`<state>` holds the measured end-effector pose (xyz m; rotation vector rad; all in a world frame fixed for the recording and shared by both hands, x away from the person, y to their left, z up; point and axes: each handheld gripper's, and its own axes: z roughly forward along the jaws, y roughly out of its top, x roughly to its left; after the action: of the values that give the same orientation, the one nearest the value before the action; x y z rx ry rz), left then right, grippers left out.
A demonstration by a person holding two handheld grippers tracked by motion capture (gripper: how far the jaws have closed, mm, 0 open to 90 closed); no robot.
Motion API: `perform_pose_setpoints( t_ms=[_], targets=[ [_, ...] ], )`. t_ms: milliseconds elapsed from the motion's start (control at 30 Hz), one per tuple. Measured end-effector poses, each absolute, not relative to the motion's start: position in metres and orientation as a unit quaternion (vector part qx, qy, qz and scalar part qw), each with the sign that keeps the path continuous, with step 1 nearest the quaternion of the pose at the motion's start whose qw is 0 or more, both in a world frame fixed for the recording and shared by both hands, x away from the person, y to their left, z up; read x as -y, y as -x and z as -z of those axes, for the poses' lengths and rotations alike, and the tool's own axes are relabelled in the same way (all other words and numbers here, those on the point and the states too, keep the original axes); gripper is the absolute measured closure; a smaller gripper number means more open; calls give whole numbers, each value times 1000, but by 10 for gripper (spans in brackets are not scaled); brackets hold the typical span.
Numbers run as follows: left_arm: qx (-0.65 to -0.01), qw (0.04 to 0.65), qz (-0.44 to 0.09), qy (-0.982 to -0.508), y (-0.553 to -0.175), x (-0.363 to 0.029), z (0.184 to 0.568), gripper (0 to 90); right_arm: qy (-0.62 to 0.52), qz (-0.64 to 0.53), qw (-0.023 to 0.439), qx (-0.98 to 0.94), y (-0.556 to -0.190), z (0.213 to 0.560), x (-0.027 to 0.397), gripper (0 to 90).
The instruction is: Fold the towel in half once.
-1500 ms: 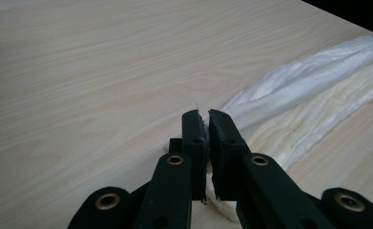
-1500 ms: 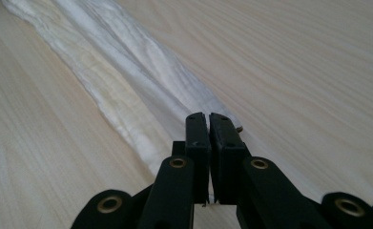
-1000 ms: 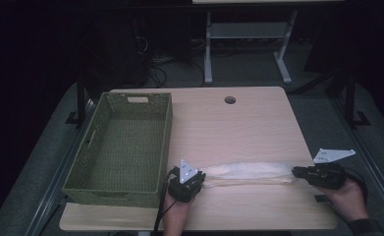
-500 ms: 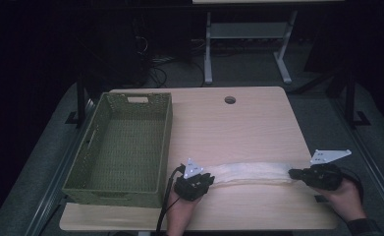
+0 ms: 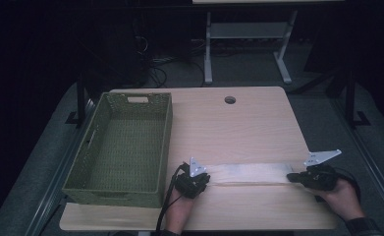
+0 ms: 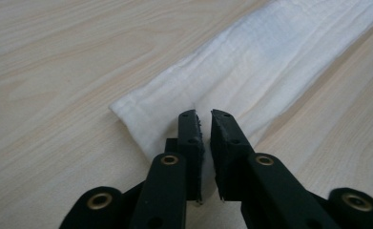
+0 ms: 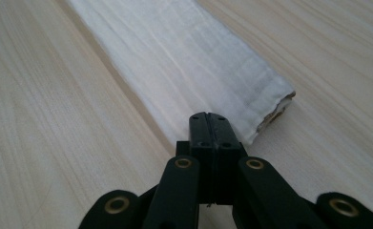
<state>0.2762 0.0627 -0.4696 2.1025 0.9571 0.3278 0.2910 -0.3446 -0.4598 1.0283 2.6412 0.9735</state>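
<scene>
White folded cloth (image 5: 251, 173) lies flat on the table (image 5: 219, 128), its nine-o'clock end pinched by the left gripper (image 6: 204, 116), its three-o'clock end clamped by the right gripper (image 7: 208, 116), jaws just closed.

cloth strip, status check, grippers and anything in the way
Left gripper pinching one end of the folded white cloth, right gripper just closed on the other end. Cloth flat on table. Green basket off to the side, nothing blocking.
</scene>
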Motion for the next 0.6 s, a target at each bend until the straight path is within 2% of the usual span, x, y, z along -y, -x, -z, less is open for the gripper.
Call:
perform_pose_setpoints(
  t_ms=[233,600],
  targets=[
    [-344,395,-102,-846,-292,-57,458,564,-346,-321,71,-879,-291,459,343,891],
    [-315,391,-75,-861,-304,-59,448,340,-358,-304,86,-879,-295,457,337,890]
  ],
)
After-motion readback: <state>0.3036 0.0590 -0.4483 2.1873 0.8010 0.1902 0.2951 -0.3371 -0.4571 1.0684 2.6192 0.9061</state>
